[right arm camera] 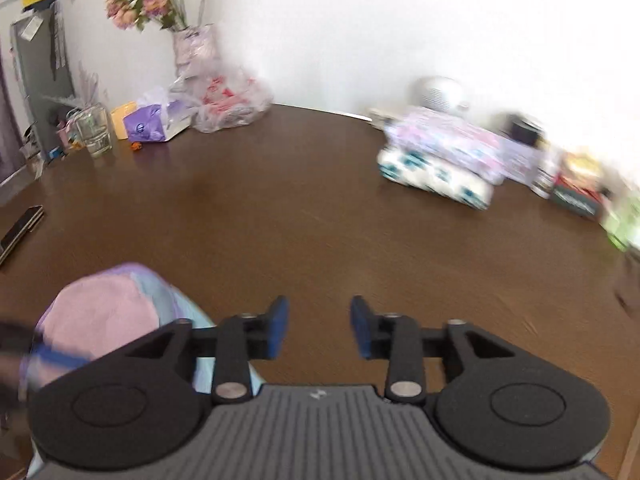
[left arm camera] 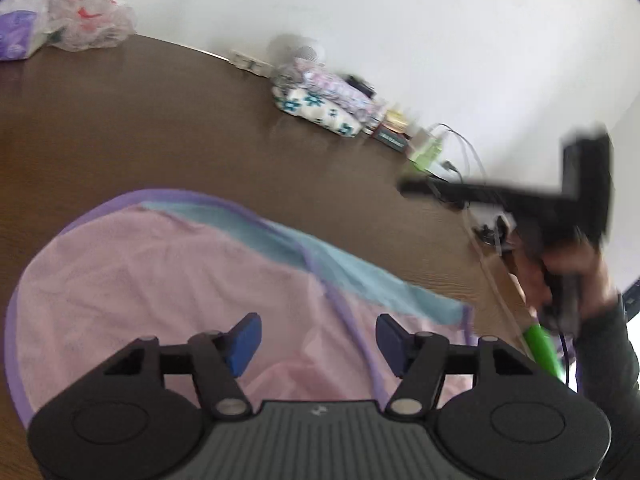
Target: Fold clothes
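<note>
A pink cloth (left arm camera: 160, 280) with purple trim and a light blue panel lies spread on the brown table (left arm camera: 160, 128). My left gripper (left arm camera: 319, 336) hovers over its near part, blue pads wide apart and open, with nothing pinched between them. At the right of the left wrist view, a person's hand (left arm camera: 568, 272) holds the other tool's blurred black body. My right gripper (right arm camera: 319, 326) stands open over bare table (right arm camera: 320, 220), just right of the cloth (right arm camera: 104, 312), and its pads hold nothing.
A stack of folded patterned clothes (right arm camera: 440, 160) sits at the back right, with boxes (right arm camera: 576, 192) beside it. Plastic bags (right arm camera: 228, 104), a tissue pack (right arm camera: 148, 124), a glass (right arm camera: 94, 132) and a flower vase (right arm camera: 192, 48) stand at the back left. A phone (right arm camera: 20, 232) lies at the left edge. Cables (left arm camera: 460, 148) trail by the wall.
</note>
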The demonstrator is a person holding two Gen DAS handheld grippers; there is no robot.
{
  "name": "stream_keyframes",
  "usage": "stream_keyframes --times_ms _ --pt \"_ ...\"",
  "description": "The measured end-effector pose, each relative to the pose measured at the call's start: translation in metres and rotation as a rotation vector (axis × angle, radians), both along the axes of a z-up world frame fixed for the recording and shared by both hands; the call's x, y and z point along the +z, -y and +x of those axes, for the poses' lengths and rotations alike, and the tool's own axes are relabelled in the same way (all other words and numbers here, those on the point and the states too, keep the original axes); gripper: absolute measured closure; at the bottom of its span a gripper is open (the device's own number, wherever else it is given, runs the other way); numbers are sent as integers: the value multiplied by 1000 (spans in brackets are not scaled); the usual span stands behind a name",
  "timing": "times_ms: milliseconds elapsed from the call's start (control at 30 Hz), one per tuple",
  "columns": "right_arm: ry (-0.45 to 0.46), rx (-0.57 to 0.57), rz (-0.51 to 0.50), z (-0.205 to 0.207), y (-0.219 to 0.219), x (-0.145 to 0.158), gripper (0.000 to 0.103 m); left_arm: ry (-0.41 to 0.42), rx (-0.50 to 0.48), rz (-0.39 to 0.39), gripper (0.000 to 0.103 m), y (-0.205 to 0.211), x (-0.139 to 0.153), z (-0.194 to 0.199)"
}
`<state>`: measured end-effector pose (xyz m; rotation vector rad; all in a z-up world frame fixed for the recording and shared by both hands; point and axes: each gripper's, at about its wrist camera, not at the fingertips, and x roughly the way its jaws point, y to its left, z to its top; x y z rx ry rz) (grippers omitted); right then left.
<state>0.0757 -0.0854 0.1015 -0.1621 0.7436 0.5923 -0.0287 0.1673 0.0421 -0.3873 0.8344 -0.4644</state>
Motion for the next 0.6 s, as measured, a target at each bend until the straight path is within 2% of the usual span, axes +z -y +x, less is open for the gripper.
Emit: stream_keyframes --times_ms 67,133,167,200,233,267,300,333,367,500,600 --pt "-60 -56 39 -36 39 -10 64 2 -37 33 33 11 9 17" --pt "-105 -133 82 -66 67 -25 64 -39 -40 92 34 27 4 39" --pt "-130 -161 101 -78 77 -33 65 -72 -38 122 41 35 0 48" --pt "-149 -182 130 -87 83 -38 65 -107 -37 143 59 43 -6 57" --pt "-168 -182 146 -92 84 -44 65 -134 -35 149 68 47 -11 62" --pt "-172 -176 144 -93 83 -50 72 -144 -25 139 79 48 -14 65" --pt "-176 -171 141 -94 81 -56 76 -150 -13 125 82 49 -17 68" --pt "-179 -165 138 -94 80 -62 92 -149 4 115 87 48 -19 69" --pt "-168 -164 124 -90 78 -65 101 -145 23 107 100 47 -22 70" --pt "-114 -159 64 -47 72 -66 102 -84 139 80 103 38 -26 80" --pt "-72 -155 -13 9 68 -61 102 -15 227 87 103 32 -26 92"
